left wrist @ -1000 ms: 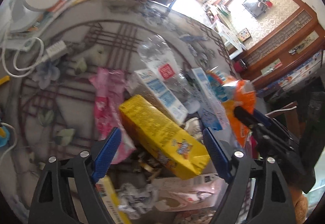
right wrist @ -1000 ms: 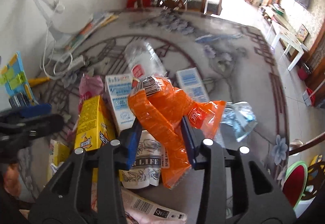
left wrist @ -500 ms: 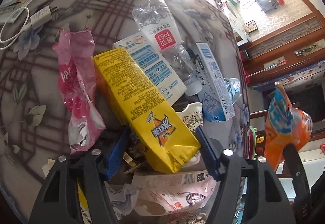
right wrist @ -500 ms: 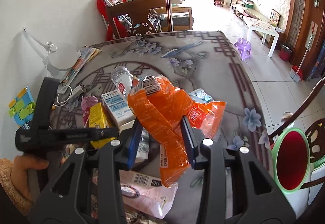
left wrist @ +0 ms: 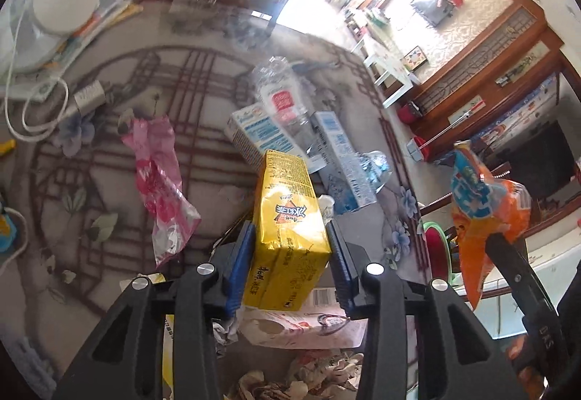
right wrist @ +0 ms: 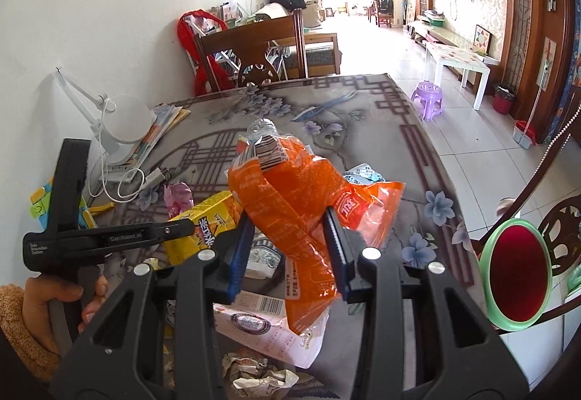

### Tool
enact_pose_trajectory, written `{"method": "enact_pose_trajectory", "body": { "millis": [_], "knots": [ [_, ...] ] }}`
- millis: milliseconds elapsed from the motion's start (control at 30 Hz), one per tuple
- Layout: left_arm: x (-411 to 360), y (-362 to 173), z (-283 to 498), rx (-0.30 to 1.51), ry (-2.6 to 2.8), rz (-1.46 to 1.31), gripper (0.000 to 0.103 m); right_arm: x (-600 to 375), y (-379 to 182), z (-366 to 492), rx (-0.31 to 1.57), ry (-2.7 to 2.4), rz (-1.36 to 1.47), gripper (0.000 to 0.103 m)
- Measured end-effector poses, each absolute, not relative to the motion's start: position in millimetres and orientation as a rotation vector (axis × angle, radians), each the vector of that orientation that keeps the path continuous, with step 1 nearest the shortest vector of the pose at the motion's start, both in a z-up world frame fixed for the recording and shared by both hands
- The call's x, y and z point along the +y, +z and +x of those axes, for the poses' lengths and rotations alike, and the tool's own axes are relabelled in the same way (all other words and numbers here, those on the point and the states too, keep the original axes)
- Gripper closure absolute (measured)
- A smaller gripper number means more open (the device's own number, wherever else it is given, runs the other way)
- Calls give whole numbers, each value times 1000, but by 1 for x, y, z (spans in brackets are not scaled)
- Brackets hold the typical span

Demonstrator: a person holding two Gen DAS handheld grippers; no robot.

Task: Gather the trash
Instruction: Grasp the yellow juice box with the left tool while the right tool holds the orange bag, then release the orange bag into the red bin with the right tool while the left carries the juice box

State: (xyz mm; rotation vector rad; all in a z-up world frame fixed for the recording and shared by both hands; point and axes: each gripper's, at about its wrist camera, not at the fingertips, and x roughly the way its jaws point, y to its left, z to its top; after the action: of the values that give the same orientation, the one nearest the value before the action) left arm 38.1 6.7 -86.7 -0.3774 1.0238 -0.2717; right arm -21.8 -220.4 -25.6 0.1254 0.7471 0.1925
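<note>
Left gripper [left wrist: 290,254]: jaws closing, both blue pads against the sides of a yellow carton [left wrist: 287,229], clamped at its near end, far end sticking out ahead past the fingertips. Beyond the tips: blue-and-white carton [left wrist: 254,138], clear plastic bottle [left wrist: 279,98]. Pink wrapper [left wrist: 159,182] off to the left of the fingers. Crumpled paper [left wrist: 290,382] beneath them.

Right gripper [right wrist: 290,244]: pinching an orange snack bag [right wrist: 290,204], bag bunched between the pads, ends hanging out above and below. Red-lined bin [right wrist: 515,276] off to the right of the fingers, beside the patterned table [right wrist: 363,102].
</note>
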Motion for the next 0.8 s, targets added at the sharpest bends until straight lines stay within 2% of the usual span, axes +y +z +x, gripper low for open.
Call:
{"method": "enact_pose_trajectory", "body": {
  "millis": [300, 533, 800],
  "knots": [
    [-51, -44, 20, 888, -424, -247, 66, -245, -12, -47, 702, 127, 138, 65],
    [-133, -52, 23, 928, -552, -193, 66, -303, -24, -61, 740, -6, 184, 65],
    [-222, -61, 26, 947, -669, -124, 66, -423, -67, -69, 828, -259, 249, 65]
  ]
}}
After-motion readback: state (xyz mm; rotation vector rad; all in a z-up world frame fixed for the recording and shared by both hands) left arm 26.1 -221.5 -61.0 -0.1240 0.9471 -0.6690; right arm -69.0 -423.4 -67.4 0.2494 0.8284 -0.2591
